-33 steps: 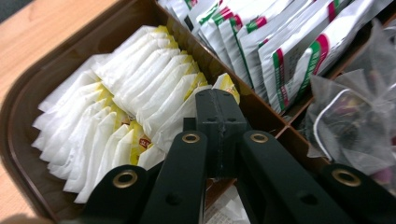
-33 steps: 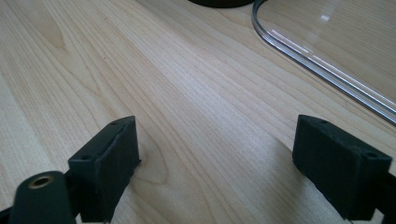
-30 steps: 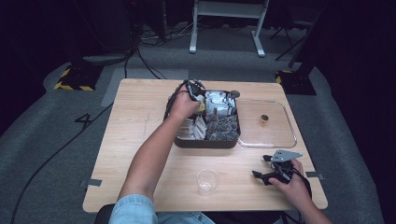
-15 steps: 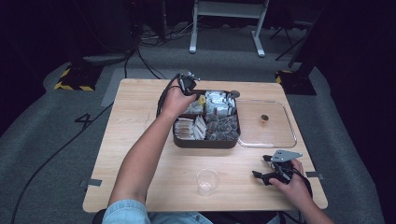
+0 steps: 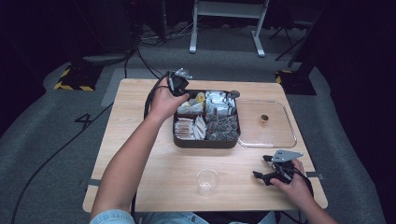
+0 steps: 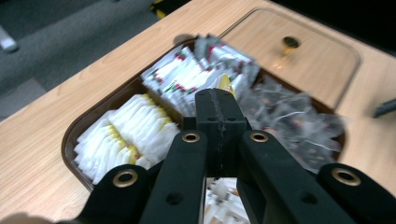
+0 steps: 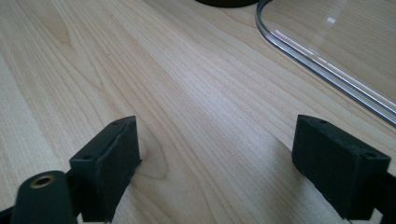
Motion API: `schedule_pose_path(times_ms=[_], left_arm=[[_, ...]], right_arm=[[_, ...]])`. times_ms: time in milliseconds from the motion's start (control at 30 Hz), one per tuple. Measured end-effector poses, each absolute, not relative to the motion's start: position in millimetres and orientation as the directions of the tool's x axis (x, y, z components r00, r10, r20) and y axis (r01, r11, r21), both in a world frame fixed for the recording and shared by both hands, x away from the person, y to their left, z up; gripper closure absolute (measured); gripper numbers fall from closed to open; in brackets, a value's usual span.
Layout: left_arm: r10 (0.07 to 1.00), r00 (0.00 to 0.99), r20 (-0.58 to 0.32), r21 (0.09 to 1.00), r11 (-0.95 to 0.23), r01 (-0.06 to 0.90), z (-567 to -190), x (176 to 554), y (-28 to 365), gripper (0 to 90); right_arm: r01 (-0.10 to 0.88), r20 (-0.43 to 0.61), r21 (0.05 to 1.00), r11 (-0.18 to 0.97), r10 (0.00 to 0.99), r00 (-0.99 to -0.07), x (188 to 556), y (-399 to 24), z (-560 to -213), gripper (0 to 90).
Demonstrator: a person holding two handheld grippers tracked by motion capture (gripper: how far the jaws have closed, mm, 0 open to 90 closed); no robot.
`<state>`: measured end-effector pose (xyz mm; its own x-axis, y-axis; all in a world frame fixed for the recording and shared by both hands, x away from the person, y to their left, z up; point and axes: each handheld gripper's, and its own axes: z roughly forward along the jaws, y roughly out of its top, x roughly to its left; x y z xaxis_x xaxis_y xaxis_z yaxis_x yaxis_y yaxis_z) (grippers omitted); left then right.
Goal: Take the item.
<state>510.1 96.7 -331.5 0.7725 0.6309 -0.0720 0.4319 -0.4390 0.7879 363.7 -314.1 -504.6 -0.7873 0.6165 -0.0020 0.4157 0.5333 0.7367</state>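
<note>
A dark brown tray (image 5: 205, 143) with compartments of white, red-printed and clear sachets stands at the table's middle. My left gripper (image 5: 188, 94) hangs over the tray's far left corner, raised above the sachets. In the left gripper view its jaws (image 6: 219, 100) are pressed together on a thin sachet (image 6: 227, 85) whose yellow edge peeks out past the tips. My right gripper (image 5: 265, 169) rests on the wood near the front right edge. It stands open (image 7: 215, 163) with bare table between the pads.
A clear lid (image 5: 275, 135) with a small brass knob (image 5: 264, 119) lies flat right of the tray; its rim (image 7: 327, 60) runs just ahead of the right gripper. A clear plastic cup (image 5: 207, 181) stands near the front edge. Cables trail off the far left.
My left hand has lifted out of the tray and drawn back toward its far left corner. The right hand and gripper have stayed put.
</note>
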Motion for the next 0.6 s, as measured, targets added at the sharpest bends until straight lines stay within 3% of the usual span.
schedule_pose_path(times_ms=[600], left_arm=[[0.504, 0.863, -0.04, 0.838, -0.454, 0.304, -311.3, 417.9, 107.4, 90.0]], right_arm=[[0.412, -0.002, 0.737, 0.536, 0.611, -0.792, 364.1, -314.7, -504.6, 15.2]])
